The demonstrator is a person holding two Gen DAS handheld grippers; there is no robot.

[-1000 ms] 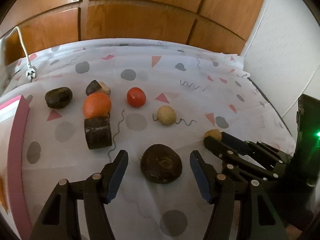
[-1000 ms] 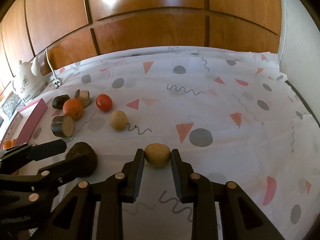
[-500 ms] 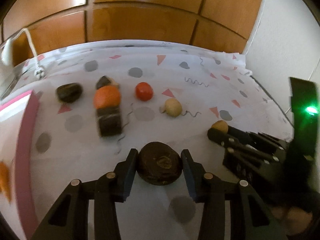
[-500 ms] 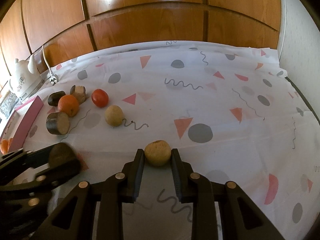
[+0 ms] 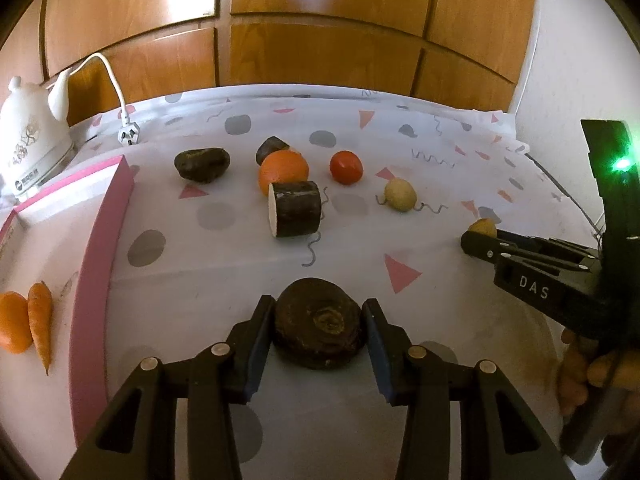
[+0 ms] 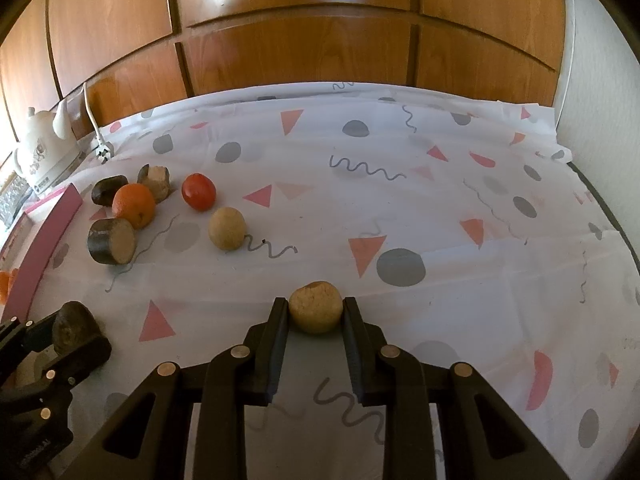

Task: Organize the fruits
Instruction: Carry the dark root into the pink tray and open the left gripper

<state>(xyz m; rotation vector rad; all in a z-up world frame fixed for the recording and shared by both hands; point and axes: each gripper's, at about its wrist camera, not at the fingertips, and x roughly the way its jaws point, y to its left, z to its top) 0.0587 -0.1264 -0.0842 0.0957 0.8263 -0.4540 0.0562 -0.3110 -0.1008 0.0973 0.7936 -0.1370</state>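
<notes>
Both fingers of the left gripper [image 5: 319, 322] press against the sides of a dark round fruit [image 5: 319, 322] at the bottom centre of the left wrist view, pinching it above the cloth [image 5: 440, 208]; I cannot tell whether it touches the cloth. Over in the right wrist view, the right gripper [image 6: 315, 312] pinches a small tan fruit [image 6: 315, 307] the same way, low in the middle of the frame. Seen from the left, the right gripper [image 5: 486, 236] pokes in from the right edge with the tan fruit [image 5: 483, 227] peeking over its tip. Across the middle of the left view lie the loose pieces: a dark lump [image 5: 202, 164], an orange [image 5: 283, 170] with a dark chunk [image 5: 272, 147] behind it and a cut dark cylinder [image 5: 295, 215] touching its front, a tomato [image 5: 346, 167] to the right, and a pale potato-like ball [image 5: 400, 195] farther right. A pink-edged box [image 5: 104, 240] fills the left side, with carrots [image 5: 28, 320] at the far left edge. A white kettle [image 5: 30, 140] stands in the upper left, its plug [image 5: 129, 134] lying on the cloth beside it. Wooden panels [image 5: 320, 12] run across the top.
</notes>
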